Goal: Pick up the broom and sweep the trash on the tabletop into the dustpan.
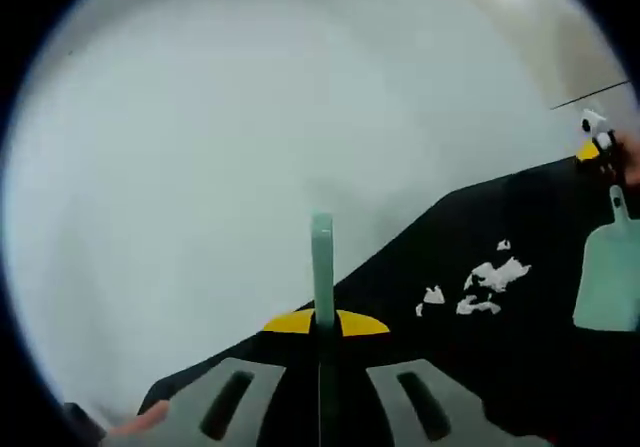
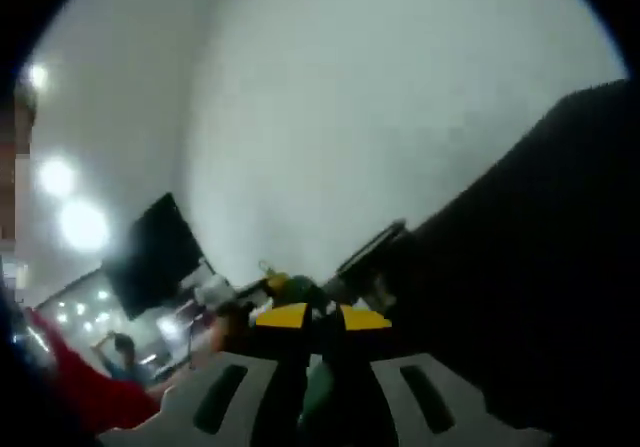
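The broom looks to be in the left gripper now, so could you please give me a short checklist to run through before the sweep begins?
1. Broom handle clamped in left gripper: ok, held upright between the jaws.
2. Trash in sight on the black tabletop: ok, white scraps lie together.
3. Dustpan beside the scraps: ok, flat on the tabletop.
4. Broom head position: cannot tell, hidden.
5. Right gripper holding the dustpan: cannot tell; something green sits between the jaws.

Dark monitor (image 2: 155, 252), red sleeve (image 2: 85, 392).
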The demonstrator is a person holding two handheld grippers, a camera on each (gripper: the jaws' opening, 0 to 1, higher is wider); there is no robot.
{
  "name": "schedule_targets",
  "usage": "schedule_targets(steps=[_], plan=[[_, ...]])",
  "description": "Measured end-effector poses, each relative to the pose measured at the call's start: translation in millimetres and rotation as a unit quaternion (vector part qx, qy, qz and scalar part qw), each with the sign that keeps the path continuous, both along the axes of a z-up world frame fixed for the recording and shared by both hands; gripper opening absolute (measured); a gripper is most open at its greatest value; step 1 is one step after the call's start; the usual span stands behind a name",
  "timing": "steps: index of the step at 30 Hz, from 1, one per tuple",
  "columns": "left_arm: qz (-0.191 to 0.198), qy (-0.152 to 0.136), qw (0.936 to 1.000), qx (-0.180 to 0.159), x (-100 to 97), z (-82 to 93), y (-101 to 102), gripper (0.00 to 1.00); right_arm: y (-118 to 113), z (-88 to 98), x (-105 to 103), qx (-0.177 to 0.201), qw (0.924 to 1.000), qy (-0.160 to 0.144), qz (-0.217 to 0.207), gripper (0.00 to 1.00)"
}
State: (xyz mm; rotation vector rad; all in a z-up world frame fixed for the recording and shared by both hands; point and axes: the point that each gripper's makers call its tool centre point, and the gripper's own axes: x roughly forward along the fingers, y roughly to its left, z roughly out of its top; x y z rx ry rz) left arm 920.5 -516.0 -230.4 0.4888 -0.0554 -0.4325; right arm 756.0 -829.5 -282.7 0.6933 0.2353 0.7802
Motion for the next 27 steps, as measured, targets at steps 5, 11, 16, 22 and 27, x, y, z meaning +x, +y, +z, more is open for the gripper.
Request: schedule_targets(steps=[5,11,16,22,27], plan=[[-0.001,-0.010,1.0000,0.000,-1.7,-1.7,2.8,0.04,5.5,-16.9,-32.0,0.040,0.9895,0.132,0.043,0.22],[0.004,-0.035,0.9992,-0.018,0.7,0.4,11.7,0.04,40.9,-32.2,-43.1,0.052,0.9754,0.196,0.086,0.25],[-0.001,-0.041,0.9985,-0.037,-5.0,0.2,20.3,0.04,63.8,-42.3,-40.1,0.068,0.9664,0.230,0.093,0.19],[-0.011,-0.030,0.9981,-0.052,-6.6,-4.7,18.0,0.04,46.0,-34.6,-27.0,0.135,0.9619,0.238,0.008,0.12],[-0.019,-0.023,0.9983,-0.050,-9.5,-9.0,7.0,0.04,16.1,-41.1,-32.4,0.202,0.9421,0.245,-0.106,0.12]])
